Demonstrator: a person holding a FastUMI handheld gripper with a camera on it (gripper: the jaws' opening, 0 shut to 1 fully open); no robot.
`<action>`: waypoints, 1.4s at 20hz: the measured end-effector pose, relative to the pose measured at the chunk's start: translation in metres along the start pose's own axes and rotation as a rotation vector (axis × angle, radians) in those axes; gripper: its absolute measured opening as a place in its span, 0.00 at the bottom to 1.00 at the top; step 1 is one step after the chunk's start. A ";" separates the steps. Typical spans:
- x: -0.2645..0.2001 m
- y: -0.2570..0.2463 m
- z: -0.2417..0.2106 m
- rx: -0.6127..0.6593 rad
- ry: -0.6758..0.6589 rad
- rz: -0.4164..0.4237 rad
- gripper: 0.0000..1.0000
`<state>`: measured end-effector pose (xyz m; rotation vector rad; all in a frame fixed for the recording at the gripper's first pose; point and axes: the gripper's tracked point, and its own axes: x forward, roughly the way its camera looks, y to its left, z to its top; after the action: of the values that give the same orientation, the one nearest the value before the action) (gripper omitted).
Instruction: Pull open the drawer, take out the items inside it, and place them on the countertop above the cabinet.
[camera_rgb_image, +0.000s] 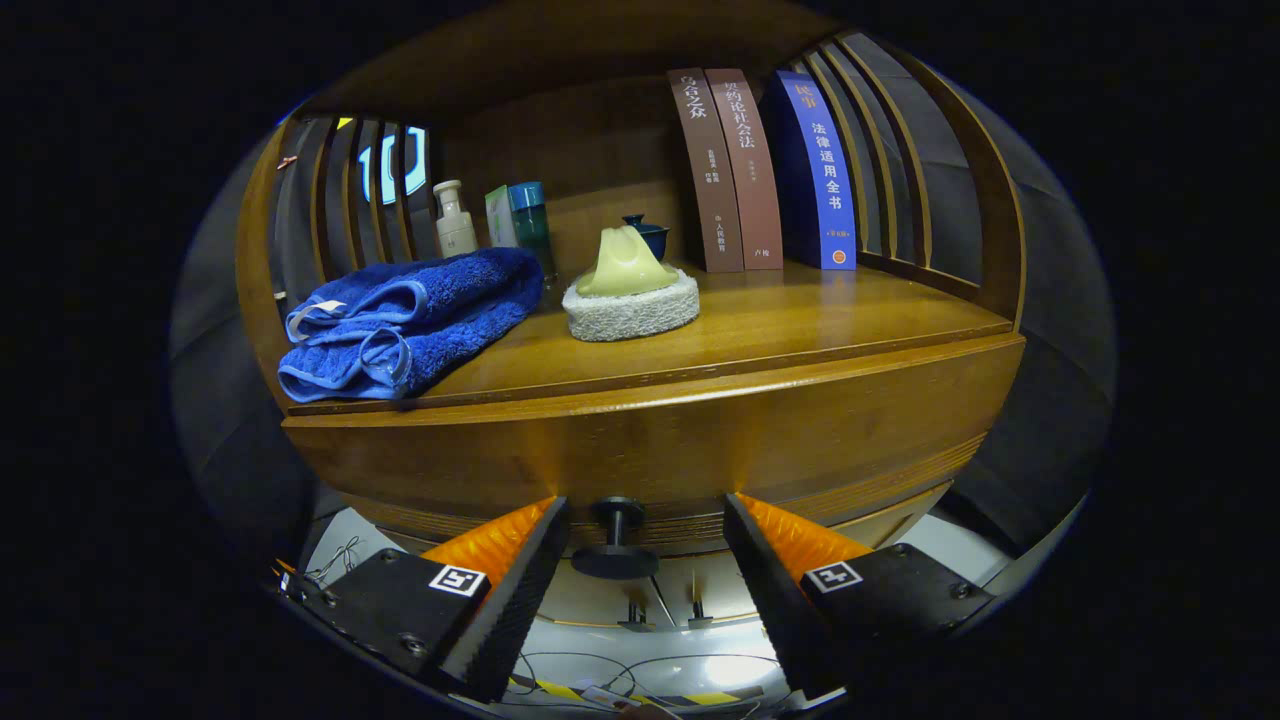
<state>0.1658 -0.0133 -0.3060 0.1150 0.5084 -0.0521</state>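
The gripper (640, 540) sits spread wide at the drawer (660, 450), its fingers (520, 570) flanking the dark knob (615, 545) without touching it. The drawer front looks flush with the cabinet, its long axis running across the fingers, the knob's stem pointing straight back at the gripper. On the countertop (800, 320) beyond lie a folded blue towel (410, 320) and a sponge pad (630, 305) bearing a pale yellow piece. That fits either a pull about to come or a drawer emptied and shut again.
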 end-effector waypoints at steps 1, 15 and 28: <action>-0.001 0.001 0.000 0.007 0.001 0.010 1.00; -0.082 0.017 0.068 -0.045 -0.142 0.060 1.00; -0.232 0.046 0.151 -0.090 -0.422 0.120 1.00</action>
<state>0.0402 0.0184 -0.0569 0.0439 0.0818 0.0638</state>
